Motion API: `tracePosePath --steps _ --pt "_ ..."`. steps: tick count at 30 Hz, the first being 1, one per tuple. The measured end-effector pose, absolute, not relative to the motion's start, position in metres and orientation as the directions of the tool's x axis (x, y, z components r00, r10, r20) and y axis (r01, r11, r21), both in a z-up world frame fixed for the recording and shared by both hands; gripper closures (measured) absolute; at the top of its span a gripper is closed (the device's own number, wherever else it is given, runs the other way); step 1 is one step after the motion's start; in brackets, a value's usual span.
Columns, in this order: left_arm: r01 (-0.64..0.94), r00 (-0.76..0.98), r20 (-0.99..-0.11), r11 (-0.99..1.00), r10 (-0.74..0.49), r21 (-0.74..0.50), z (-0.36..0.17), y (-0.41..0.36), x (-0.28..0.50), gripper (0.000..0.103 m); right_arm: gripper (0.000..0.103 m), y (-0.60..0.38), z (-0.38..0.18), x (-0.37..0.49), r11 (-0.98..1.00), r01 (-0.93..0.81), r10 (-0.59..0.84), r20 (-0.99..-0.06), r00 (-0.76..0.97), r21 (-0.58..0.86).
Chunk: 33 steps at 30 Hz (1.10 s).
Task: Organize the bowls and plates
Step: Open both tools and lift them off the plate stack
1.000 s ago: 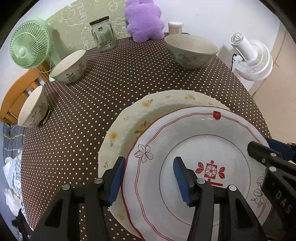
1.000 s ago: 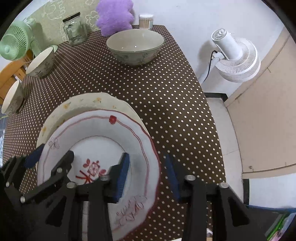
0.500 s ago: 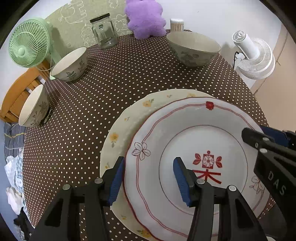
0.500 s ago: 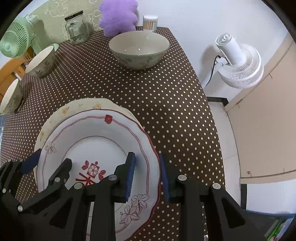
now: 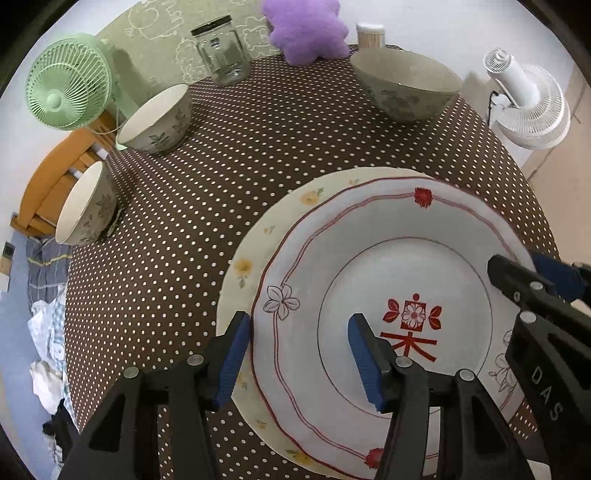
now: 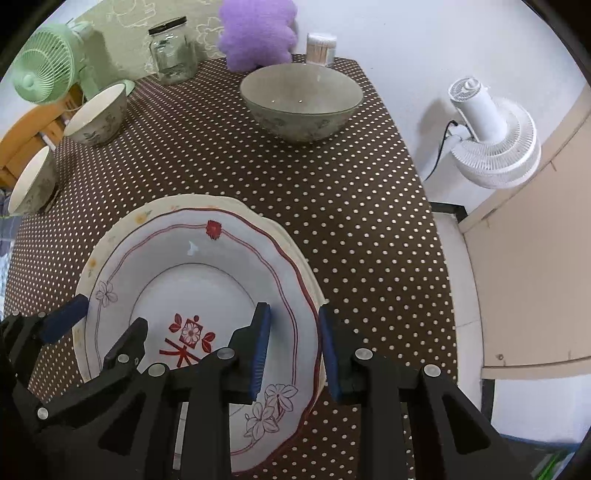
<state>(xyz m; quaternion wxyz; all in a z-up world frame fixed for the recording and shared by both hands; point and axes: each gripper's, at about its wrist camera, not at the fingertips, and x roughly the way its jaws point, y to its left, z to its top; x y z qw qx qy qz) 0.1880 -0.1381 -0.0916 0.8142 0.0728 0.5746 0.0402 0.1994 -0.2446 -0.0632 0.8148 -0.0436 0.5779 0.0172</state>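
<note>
1. The red-patterned plate [image 5: 369, 266] rests on the yellow-flowered plate [image 5: 251, 258], near the desk [image 5: 221, 177] front edge.
2. Left hand-held gripper [image 5: 299, 354]: jaws have just been opening, straddling the upper plate's rim without contact.
3. Right hand-held gripper [image 6: 293, 350]: jaws narrowly parted, straddling the opposite rim; contact cannot be determined.

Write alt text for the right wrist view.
The right gripper straddles the rim of a red-trimmed plate stacked on a cream plate, with the left gripper at the opposite rim. Three bowls, a jar and a purple plush sit farther back on the dotted tablecloth.
</note>
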Motion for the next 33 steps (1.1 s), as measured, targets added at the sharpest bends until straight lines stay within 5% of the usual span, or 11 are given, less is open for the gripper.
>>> tracePosePath --steps 17,23,33 --pt "-0.044 0.339 -0.931 0.991 0.132 0.124 -0.087 -0.126 0.182 0.032 0.070 -0.232 -0.070 0.204 0.988 -0.149 0.007 -0.937 0.349 -0.048" --pt "-0.017 0.362 -0.927 0.995 0.100 0.101 -0.080 -0.120 0.174 0.023 0.041 -0.232 -0.067 0.196 0.992 -0.122 0.021 -0.938 0.347 -0.023" --pt "0.008 0.435 -0.900 0.999 0.035 0.043 -0.051 -0.079 0.162 0.020 0.038 -0.206 -0.037 0.181 0.998 -0.060 0.004 -0.918 0.396 -0.022"
